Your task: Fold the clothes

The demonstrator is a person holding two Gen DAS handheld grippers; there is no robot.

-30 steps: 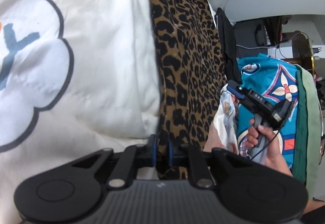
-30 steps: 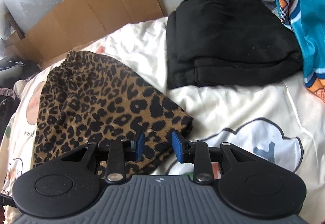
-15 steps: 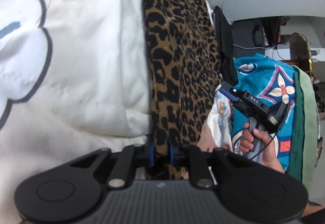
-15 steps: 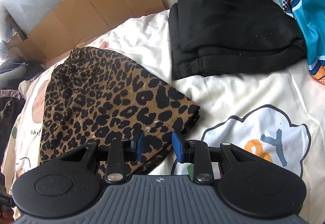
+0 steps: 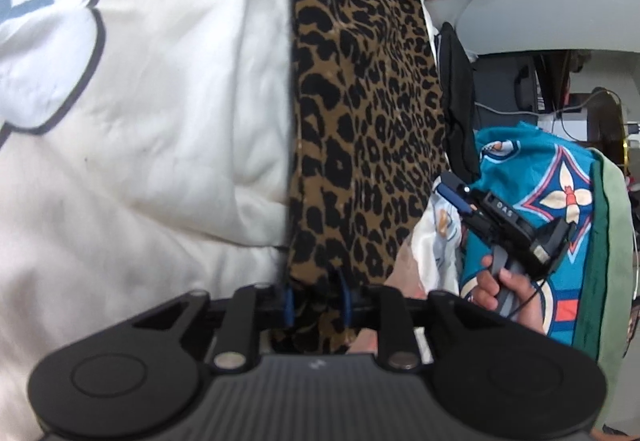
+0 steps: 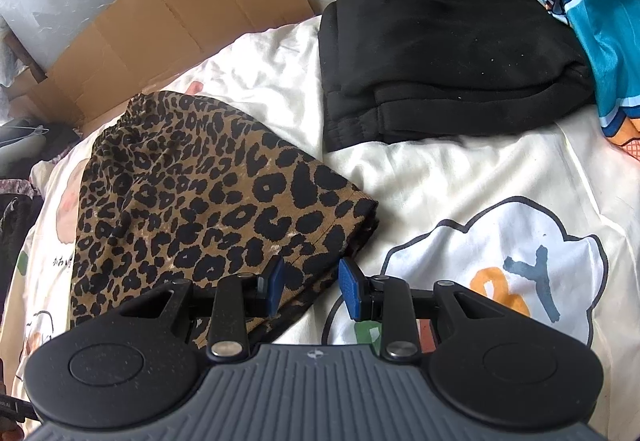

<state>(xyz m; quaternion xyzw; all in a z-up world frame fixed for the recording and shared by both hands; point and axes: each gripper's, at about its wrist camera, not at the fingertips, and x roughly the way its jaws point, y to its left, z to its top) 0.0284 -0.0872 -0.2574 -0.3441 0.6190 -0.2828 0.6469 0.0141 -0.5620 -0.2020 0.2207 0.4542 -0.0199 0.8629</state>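
Your left hand-held gripper is clamped on an edge of the leopard-print garment, blue pads pinching a bunched bit of fabric. Your right hand-held gripper has its jaws apart, nothing between them, hovering just over the near edge of the same leopard-print garment. The garment lies folded flat on the cream bedsheet, elastic waistband toward the cardboard. A folded black garment sits on the sheet beyond it, apart from the leopard piece. A teal patterned cloth hangs at the right edge, touching the black one. A cloud print with letters is just right of your right gripper. In the left wrist view your right hand grips the handle in front of the teal cloth.
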